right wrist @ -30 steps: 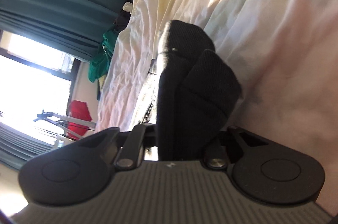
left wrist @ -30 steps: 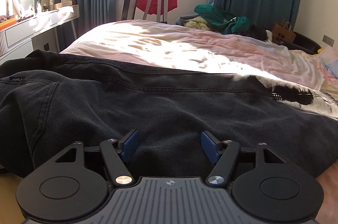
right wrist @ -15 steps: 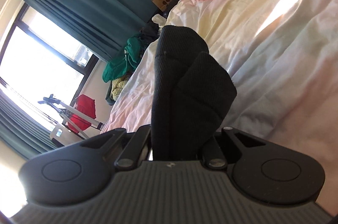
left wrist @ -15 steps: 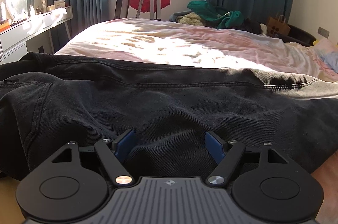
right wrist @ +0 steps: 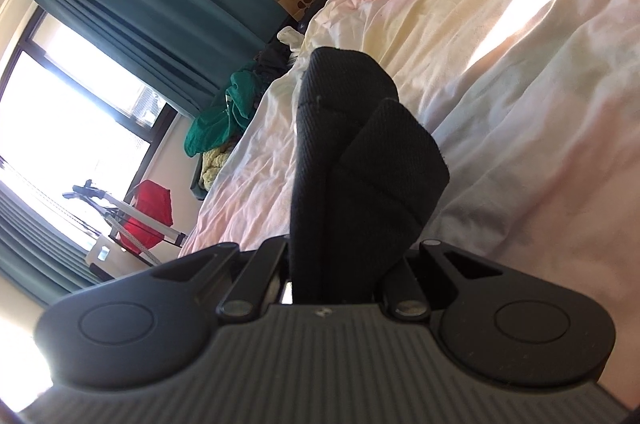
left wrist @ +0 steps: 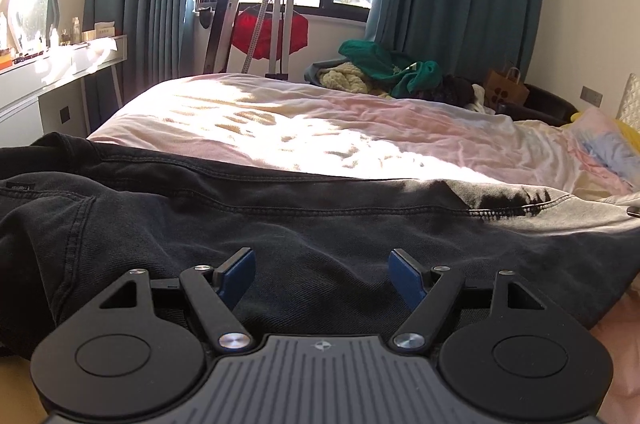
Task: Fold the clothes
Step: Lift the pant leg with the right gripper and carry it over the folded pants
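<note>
Black jeans (left wrist: 280,224) lie spread across the near side of the bed, waistband to the left, legs running off to the right. My left gripper (left wrist: 322,274) hovers just over the middle of the denim, open, its blue pads (left wrist: 236,274) wide apart and empty. In the right wrist view my right gripper (right wrist: 344,272) is shut on a folded bunch of the black jeans fabric (right wrist: 352,163), which sticks up between the jaws and hides the fingertips. That view is tilted, looking along the sheet.
The bed (left wrist: 320,119) carries a rumpled pink and cream sheet, with pillows (left wrist: 600,147) at the right. A heap of green and yellow clothes (left wrist: 384,71) lies past the far edge. A white desk (left wrist: 48,83) stands left; a red-hung rack (left wrist: 276,23) by the window.
The left gripper has drawn back and risen slightly, staying open over the jeans. The right gripper, still clamped on the fabric, has rotated and lifted so more of the bed shows.
</note>
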`<state>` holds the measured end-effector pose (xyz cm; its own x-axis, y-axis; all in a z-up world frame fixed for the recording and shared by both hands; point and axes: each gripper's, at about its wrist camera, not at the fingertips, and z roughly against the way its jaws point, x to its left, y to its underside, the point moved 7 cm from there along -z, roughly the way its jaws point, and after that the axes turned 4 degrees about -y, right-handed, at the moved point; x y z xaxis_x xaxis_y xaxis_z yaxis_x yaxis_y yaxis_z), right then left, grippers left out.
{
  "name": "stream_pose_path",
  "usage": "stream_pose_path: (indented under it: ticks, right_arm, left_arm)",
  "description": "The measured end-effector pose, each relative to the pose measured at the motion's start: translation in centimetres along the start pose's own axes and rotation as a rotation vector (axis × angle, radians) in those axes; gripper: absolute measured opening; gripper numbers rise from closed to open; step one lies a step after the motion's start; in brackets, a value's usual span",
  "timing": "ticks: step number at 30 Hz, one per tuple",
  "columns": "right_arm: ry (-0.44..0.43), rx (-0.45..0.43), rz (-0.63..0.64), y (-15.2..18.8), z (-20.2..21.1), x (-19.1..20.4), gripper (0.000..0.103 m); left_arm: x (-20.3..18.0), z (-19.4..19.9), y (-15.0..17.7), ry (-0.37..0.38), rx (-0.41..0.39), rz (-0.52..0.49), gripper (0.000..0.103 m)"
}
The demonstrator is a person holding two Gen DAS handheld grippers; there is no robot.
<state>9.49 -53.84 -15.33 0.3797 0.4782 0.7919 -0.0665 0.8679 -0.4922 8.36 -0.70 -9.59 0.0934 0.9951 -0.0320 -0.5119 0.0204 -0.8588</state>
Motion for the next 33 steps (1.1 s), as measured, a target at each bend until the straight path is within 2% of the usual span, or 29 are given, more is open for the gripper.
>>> stream_pose_path:
  ticks: [2,5,8,11,21,28,33]
  right_arm:
    - [0.002,0.000,0.000,0.1,0.1,0.0,0.010]
    - [0.008,-0.001,0.016,0.1,0.2,0.1,0.010]
    - [0.018,-0.007,0.076,0.1,0.1,1.0,0.010]
    - [0.015,-0.026,0.178,0.3,0.2,2.8,0.010]
    - [-0.030,-0.096,0.555,2.0,1.2,9.9,0.010]
    - [-0.078,-0.110,0.712,4.0,1.7,12.9,0.010]
    - [-0.098,-0.112,0.813,6.0,2.0,15.3,0.010]
  left_arm:
    - [0.3,0.0,-0.3,-0.037,0.000,-0.012,0.075]
    - [0.7,-0.6,-0.2,-0.136,0.037,-0.064,0.075]
    - [0.8,-1.9,0.9,-0.186,0.109,-0.133,0.075]
    - [1.1,-2.9,2.0,-0.181,0.162,-0.149,0.075]
    - [1.8,-3.4,2.0,-0.151,0.174,-0.120,0.076]
    - [3.6,-1.0,-1.0,-0.126,0.082,0.039,0.076]
    - [3.7,-0.6,-1.5,-0.178,0.071,0.002,0.076]
